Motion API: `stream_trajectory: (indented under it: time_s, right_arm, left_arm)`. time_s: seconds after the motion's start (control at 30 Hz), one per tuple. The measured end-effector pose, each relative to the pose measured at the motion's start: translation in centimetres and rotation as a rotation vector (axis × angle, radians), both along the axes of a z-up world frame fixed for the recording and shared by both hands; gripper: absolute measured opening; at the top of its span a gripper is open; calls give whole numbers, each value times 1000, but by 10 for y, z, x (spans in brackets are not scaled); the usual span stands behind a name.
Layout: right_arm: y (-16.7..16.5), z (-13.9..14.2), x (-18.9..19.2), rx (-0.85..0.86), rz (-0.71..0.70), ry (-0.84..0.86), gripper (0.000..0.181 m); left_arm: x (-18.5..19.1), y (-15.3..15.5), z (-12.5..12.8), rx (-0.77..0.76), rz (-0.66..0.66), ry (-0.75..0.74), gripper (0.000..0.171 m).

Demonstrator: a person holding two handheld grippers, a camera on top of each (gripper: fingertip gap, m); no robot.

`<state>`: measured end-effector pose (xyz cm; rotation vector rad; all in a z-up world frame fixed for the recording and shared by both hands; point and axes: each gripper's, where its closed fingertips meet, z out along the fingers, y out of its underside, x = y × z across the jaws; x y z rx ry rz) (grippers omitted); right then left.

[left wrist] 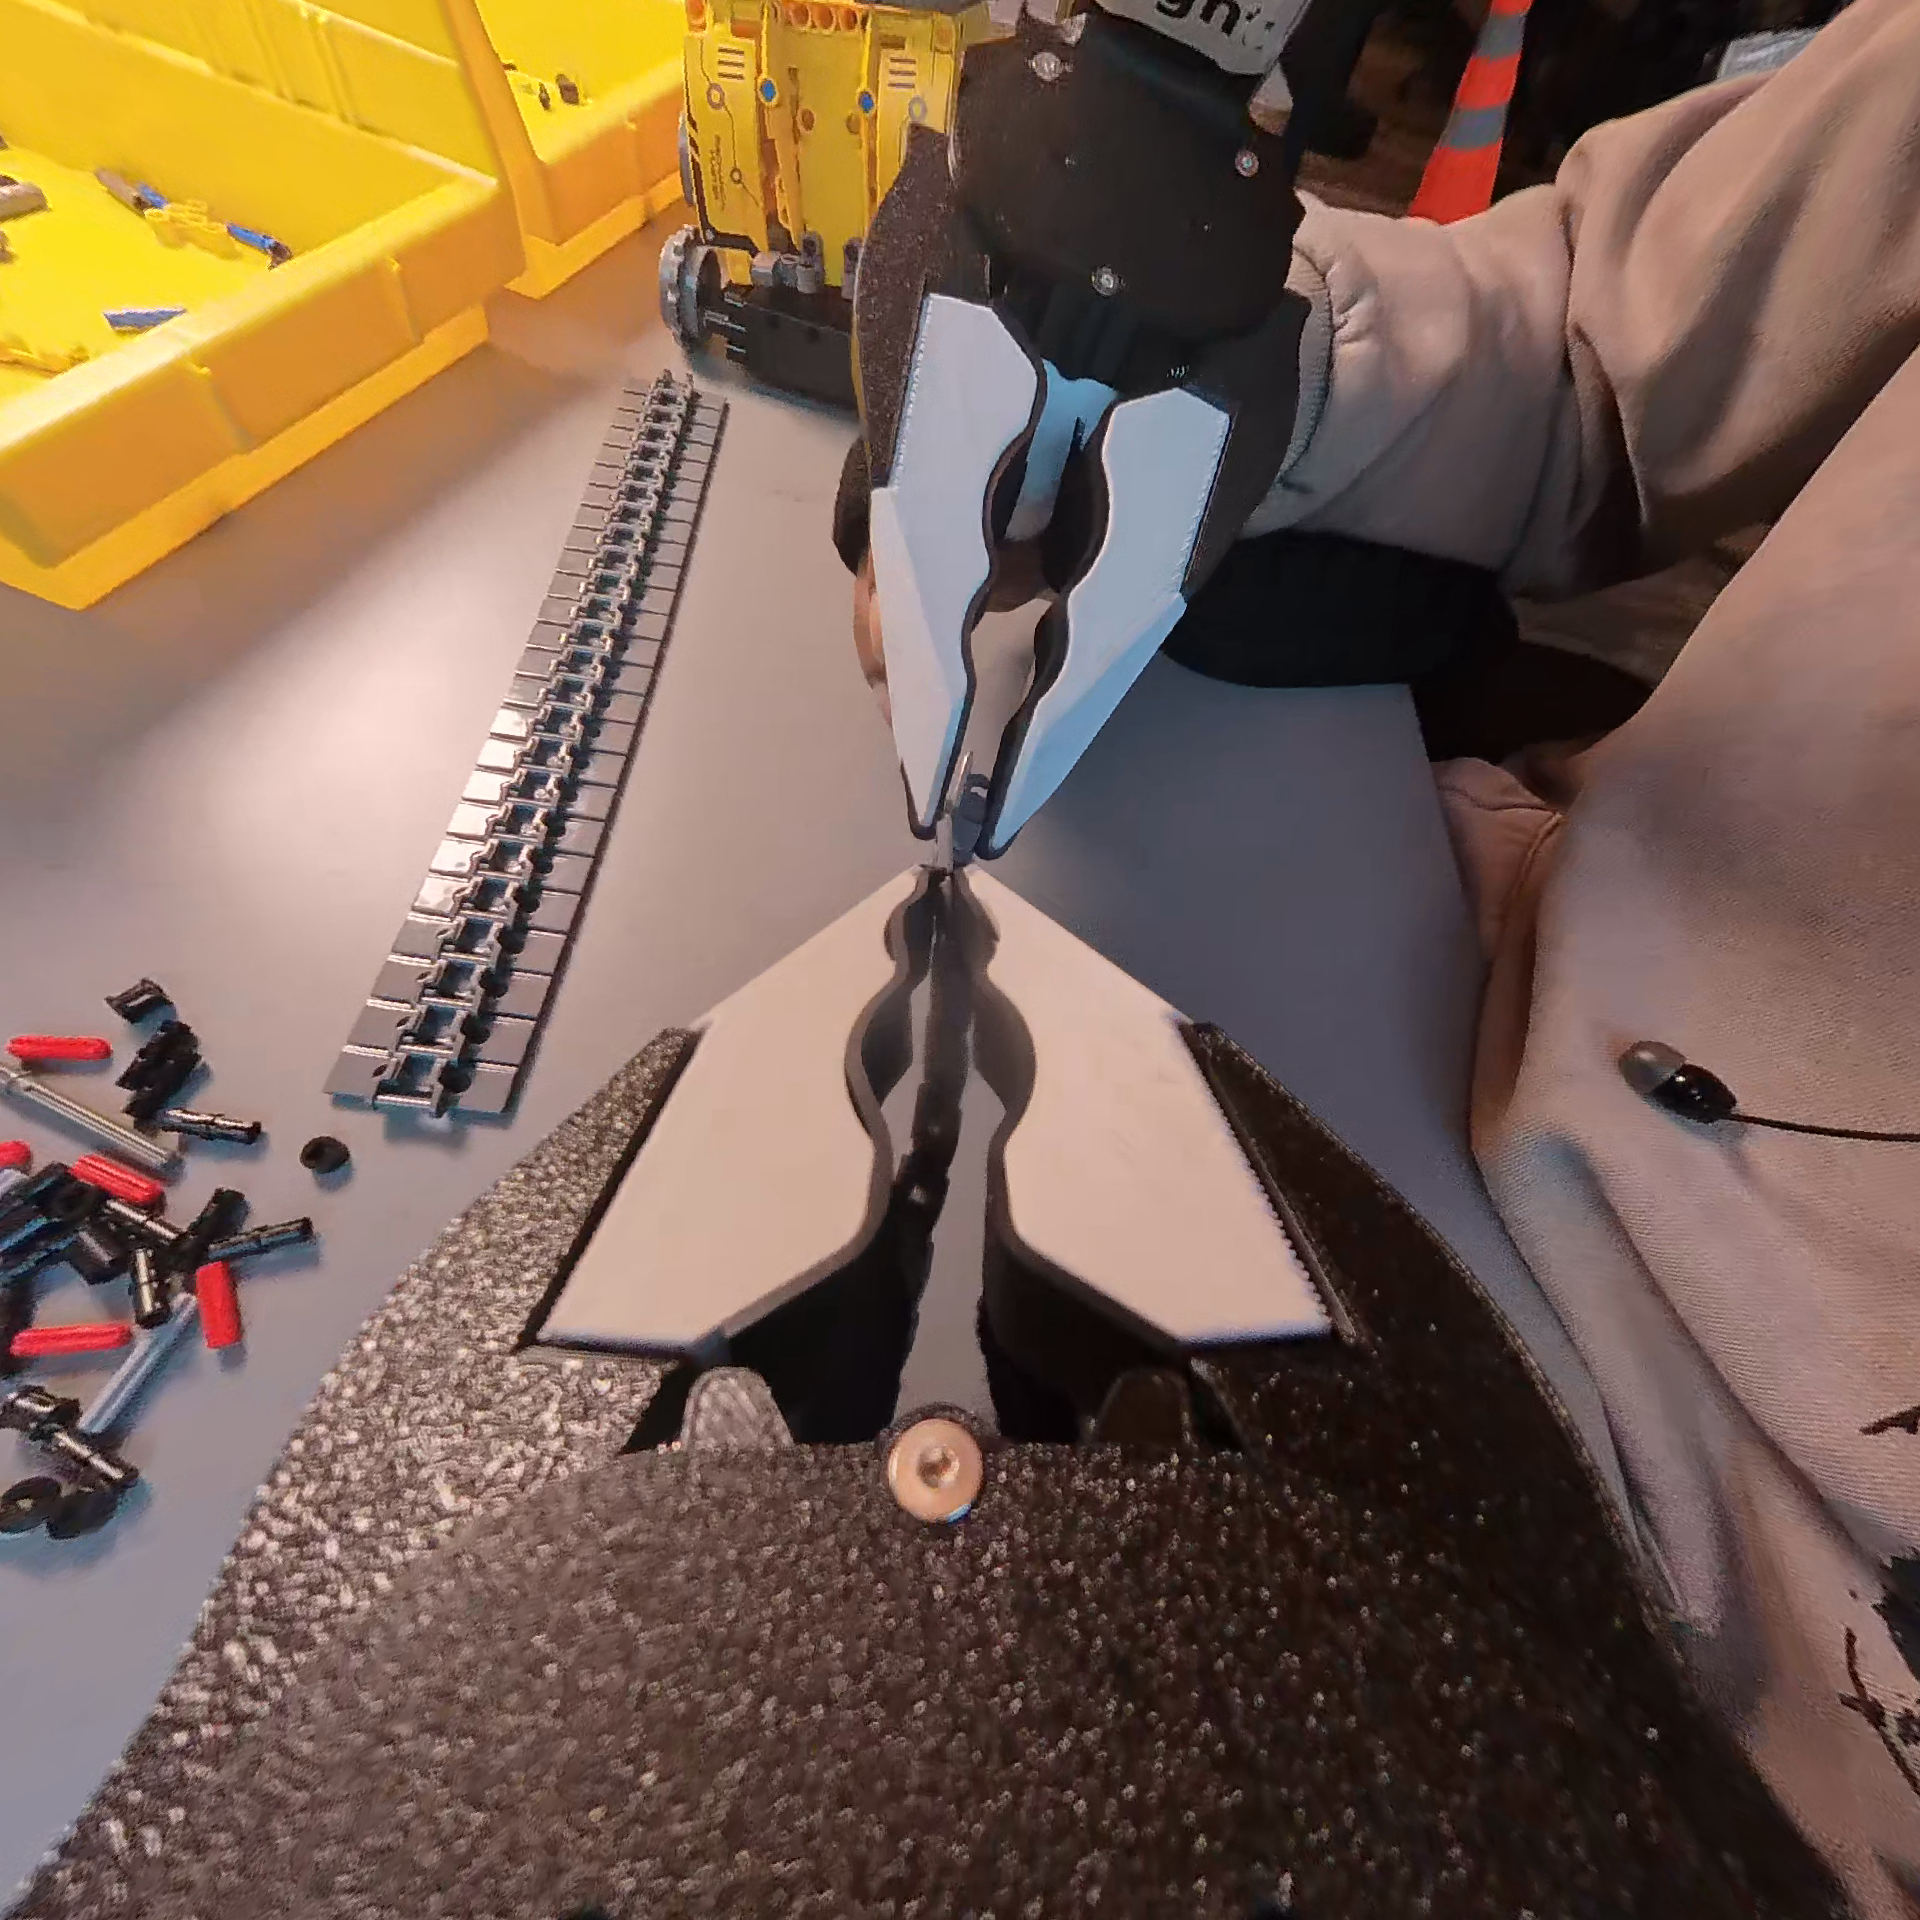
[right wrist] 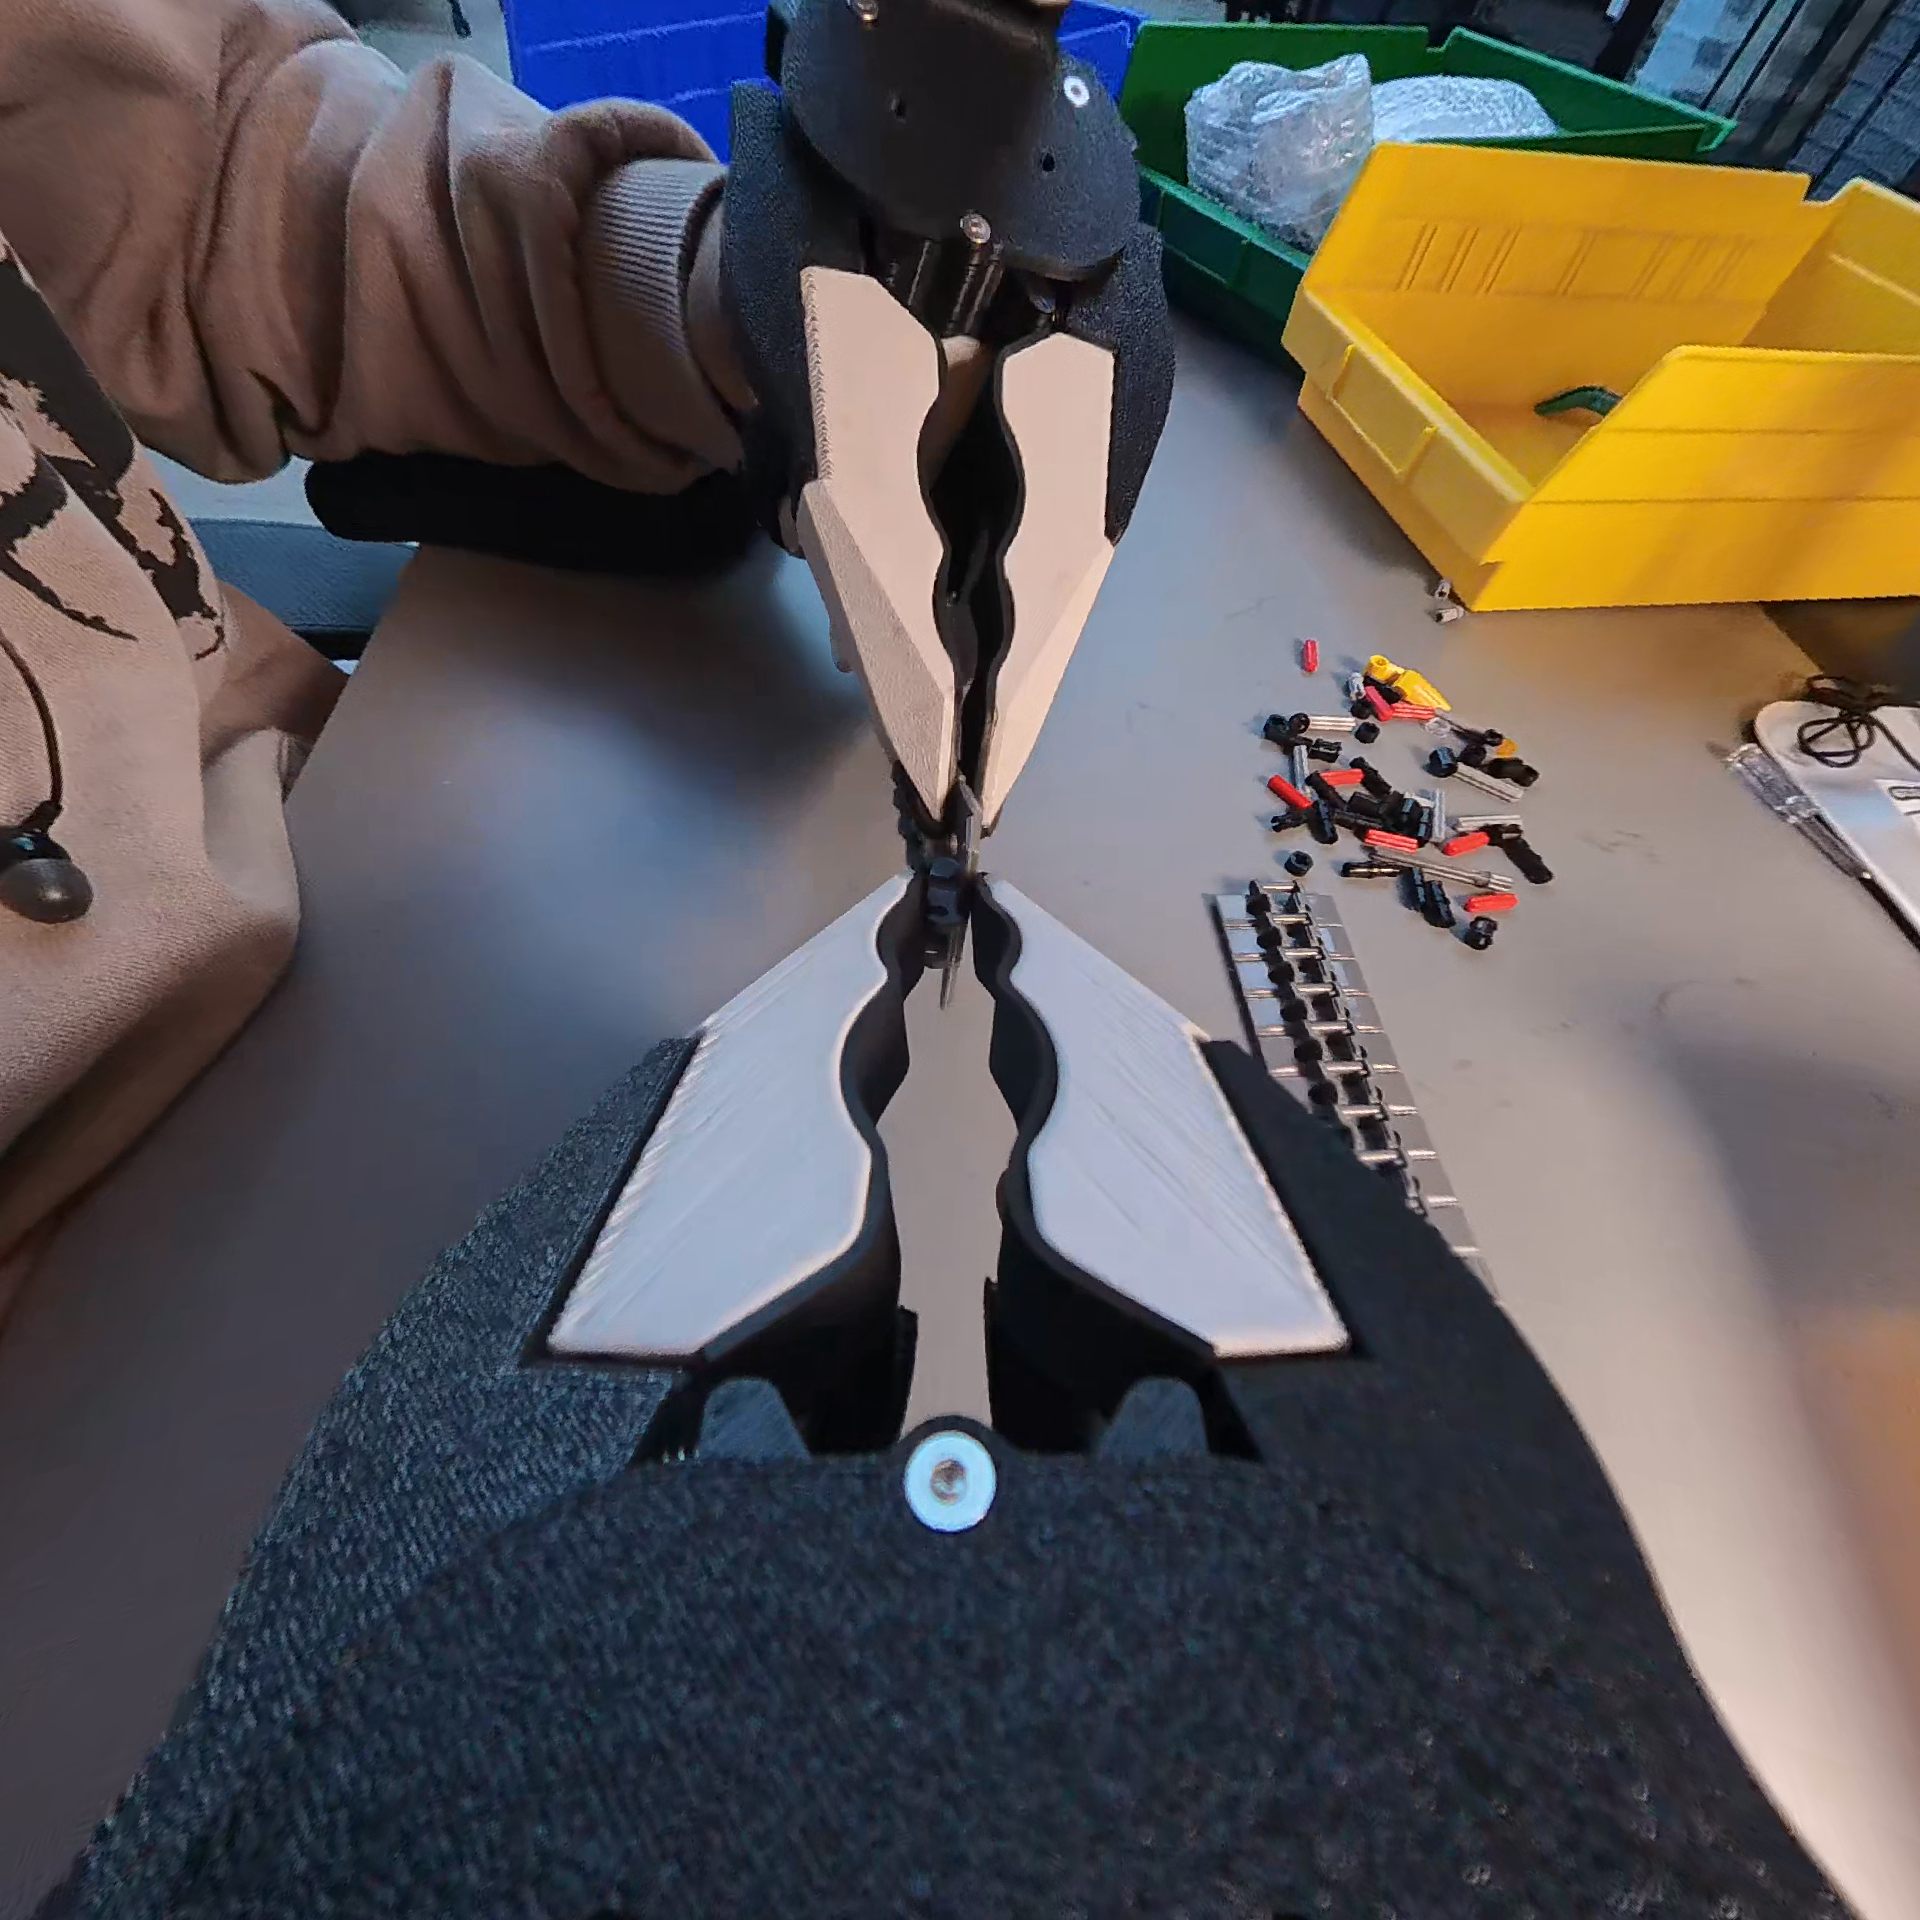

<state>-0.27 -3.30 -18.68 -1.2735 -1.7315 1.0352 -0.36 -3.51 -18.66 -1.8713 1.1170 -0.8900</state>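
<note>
Grippers are meeting tip to tip above the grey table (left wrist: pixel 260 790), each seen head-on from the other's camera. In the left wrist view the left gripper (left wrist: pixel 940 878) is pinching its jaws nearly together on a thin black strip of linked pieces (left wrist: pixel 935 1081) that is running back between its fingers, while the right gripper (left wrist: pixel 961 821) is clamping a small dark piece (left wrist: pixel 966 816) at its tips. The right wrist view is showing the same meeting from the other side: the right gripper (right wrist: pixel 948 894) is closing on a knobbly black piece (right wrist: pixel 943 896) with a thin pin below it, and the left gripper (right wrist: pixel 961 810) is pressing in just above. Whether the 2 held pieces are joined I cannot tell.

Only the left wrist view is showing the yellow and black brick-built vehicle (left wrist: pixel 790 156) and the full long grey track of links (left wrist: pixel 540 758). Only the right wrist view is showing the green bin (right wrist: pixel 1351 114) with a plastic bag, the blue bin (right wrist: pixel 644 62) and papers at the table's edge. Both are showing yellow bins (right wrist: pixel 1621 384), a scatter of loose red, black and grey pins (right wrist: pixel 1403 800) and a tan sleeve (right wrist: pixel 468 270)
</note>
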Motion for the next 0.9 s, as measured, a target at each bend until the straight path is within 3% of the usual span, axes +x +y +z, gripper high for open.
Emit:
stream_trajectory:
  time_s: [0.23,0.37,0.6,0.83,0.87,0.9]
  right_arm:
    - [-4,-12,-1,-23,15,-47,6]
    - [2,-15,-5,125,-25,-45,6]
    - [4,-30,-8,422,-21,-63,4]
    - [0,-29,-9,436,-11,-47,4]
    - [-1,-28,-9,431,-9,-43,4]
    - [-24,-19,-9,360,100,24,4]
  left_arm:
    - [3,-1,-12,-91,16,24,2]
    - [-2,6,-16,-232,62,-28,1]
    - [-4,8,-30,-282,76,25,2]
    - [-4,7,-31,-293,81,10,2]
    - [-9,13,-36,-267,126,44,2]
    - [-29,35,-47,-189,268,146,4]
